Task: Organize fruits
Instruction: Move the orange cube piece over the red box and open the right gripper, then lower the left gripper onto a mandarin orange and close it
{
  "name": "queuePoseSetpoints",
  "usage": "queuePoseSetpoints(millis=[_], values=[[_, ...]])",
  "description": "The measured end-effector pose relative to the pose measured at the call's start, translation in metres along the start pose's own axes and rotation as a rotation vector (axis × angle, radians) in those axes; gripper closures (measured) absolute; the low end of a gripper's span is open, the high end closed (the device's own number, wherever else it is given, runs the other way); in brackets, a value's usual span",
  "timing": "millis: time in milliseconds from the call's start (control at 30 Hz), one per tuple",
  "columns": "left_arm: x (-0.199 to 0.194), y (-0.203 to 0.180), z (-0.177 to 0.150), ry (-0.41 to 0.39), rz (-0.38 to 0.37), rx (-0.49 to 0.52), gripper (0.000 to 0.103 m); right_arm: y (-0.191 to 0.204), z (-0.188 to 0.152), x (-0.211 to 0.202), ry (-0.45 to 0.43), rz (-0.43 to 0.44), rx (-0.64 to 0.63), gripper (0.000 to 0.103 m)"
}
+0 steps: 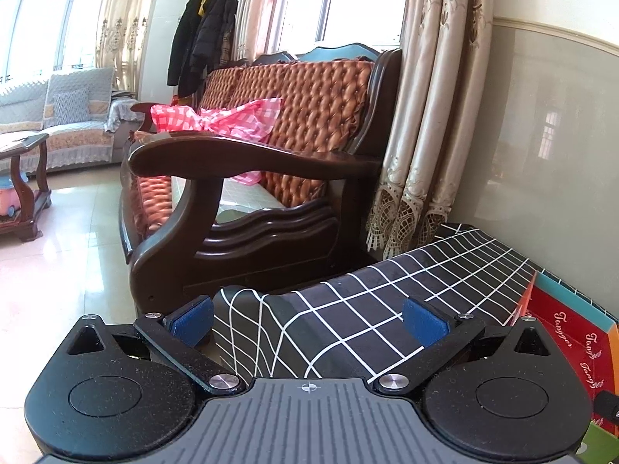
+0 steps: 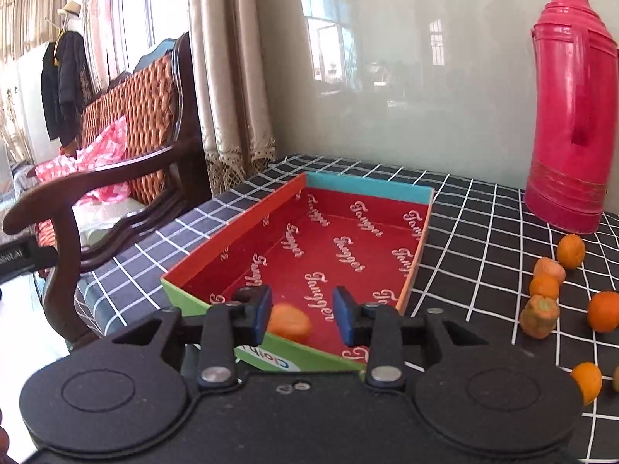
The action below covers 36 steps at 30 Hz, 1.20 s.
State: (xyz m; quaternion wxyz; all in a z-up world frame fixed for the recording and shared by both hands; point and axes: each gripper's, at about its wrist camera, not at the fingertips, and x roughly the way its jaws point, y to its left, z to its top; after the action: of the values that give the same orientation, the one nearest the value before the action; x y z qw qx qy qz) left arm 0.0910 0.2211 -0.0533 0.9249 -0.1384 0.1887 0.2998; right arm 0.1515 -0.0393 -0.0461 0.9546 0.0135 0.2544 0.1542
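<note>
A red cardboard box with a green outer wall lies open on the black checked tablecloth. An orange fruit lies inside the box at its near edge, blurred. My right gripper is open above it; its left pad is next to the fruit, not gripping it. Several orange fruits and carrot-like pieces lie on the cloth to the right. My left gripper is open and empty over the table's left end; the box's edge shows at its right.
A tall red thermos stands at the back right by the wall. A dark wooden sofa with a pink checked bag stands left of the table. Curtains hang behind the table's corner.
</note>
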Motion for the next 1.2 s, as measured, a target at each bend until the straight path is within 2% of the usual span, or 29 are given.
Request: queuePoseSetpoints(millis=[100,167,233,400,567,733,900,1167,1200], values=[[-0.003,-0.009,-0.001,-0.006,-0.007,0.019,0.000,-0.013,-0.001,-0.016,-0.044,-0.037,0.021,0.055],[-0.006,-0.015,-0.002,-0.010,-0.017,0.033,0.000,-0.025,-0.003,-0.029,-0.080,-0.082,0.036,0.037],[-0.009,-0.022,-0.003,-0.017,-0.027,0.047,0.000,-0.038,-0.005,-0.039,-0.105,-0.132,0.037,0.035],[-0.022,-0.048,-0.009,-0.040,-0.075,0.106,0.000,-0.073,-0.013,-0.063,-0.158,-0.278,0.062,0.023],[-0.052,-0.091,-0.019,-0.108,-0.214,0.205,0.000,-0.108,-0.027,-0.086,-0.237,-0.505,0.090,0.011],[-0.089,-0.146,-0.040,-0.153,-0.453,0.330,0.000,-0.138,-0.040,-0.107,-0.317,-0.747,0.134,0.006],[-0.113,-0.202,-0.074,-0.103,-0.660,0.484,0.000,-0.167,-0.051,-0.125,-0.343,-0.909,0.223,0.006],[-0.129,-0.258,-0.118,-0.014,-0.792,0.634,0.001,-0.205,-0.064,-0.151,-0.390,-1.093,0.333,0.006],[-0.130,-0.263,-0.121,-0.005,-0.802,0.648,0.005,-0.205,-0.065,-0.153,-0.394,-1.113,0.334,0.006]])
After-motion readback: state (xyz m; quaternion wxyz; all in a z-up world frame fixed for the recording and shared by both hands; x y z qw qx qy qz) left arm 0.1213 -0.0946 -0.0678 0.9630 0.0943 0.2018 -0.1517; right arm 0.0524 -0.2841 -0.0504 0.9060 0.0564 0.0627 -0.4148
